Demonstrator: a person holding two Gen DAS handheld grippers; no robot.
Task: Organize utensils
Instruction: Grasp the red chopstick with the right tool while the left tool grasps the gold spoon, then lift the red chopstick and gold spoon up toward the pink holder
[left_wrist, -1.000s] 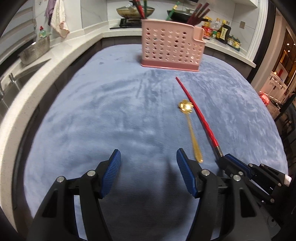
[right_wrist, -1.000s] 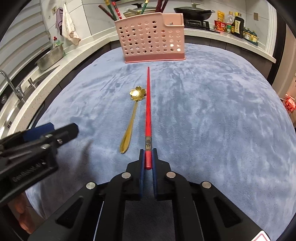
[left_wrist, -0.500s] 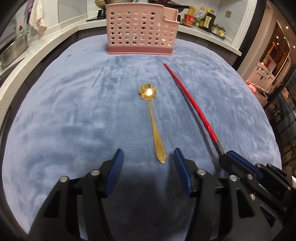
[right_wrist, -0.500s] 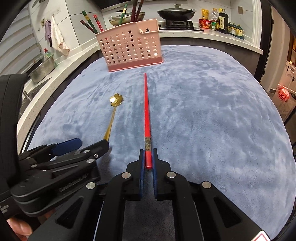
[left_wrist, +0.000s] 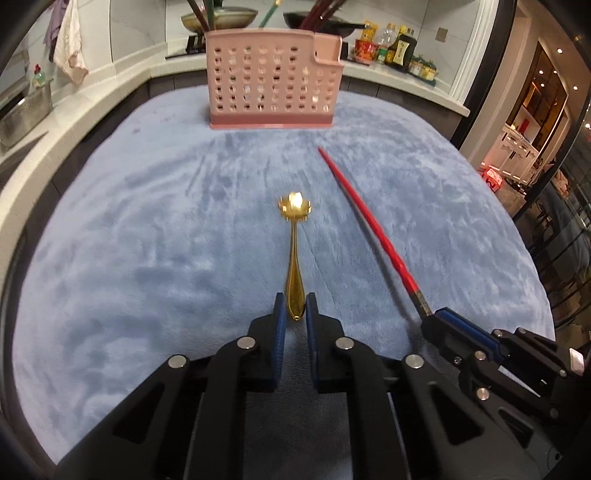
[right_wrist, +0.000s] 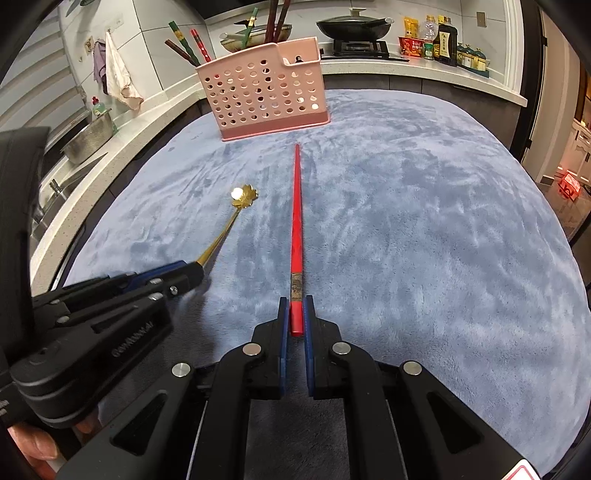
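A blue plush surface (left_wrist: 147, 240) fills both views. At its far edge stands a pink holder (left_wrist: 273, 79) with round holes, with chopsticks (right_wrist: 275, 18) poking up from it. A red chopstick (right_wrist: 296, 221) points at the holder, its thick end pinched in the right tool (right_wrist: 294, 321), whose pads are closed against it. To its left a gold spoon (left_wrist: 294, 254) with a flower-shaped bowl also points at the holder, well short of it. The left tool (left_wrist: 294, 314) is narrowed on the spoon's handle tip, pads touching it on both sides. Whether either utensil is clear of the surface cannot be told.
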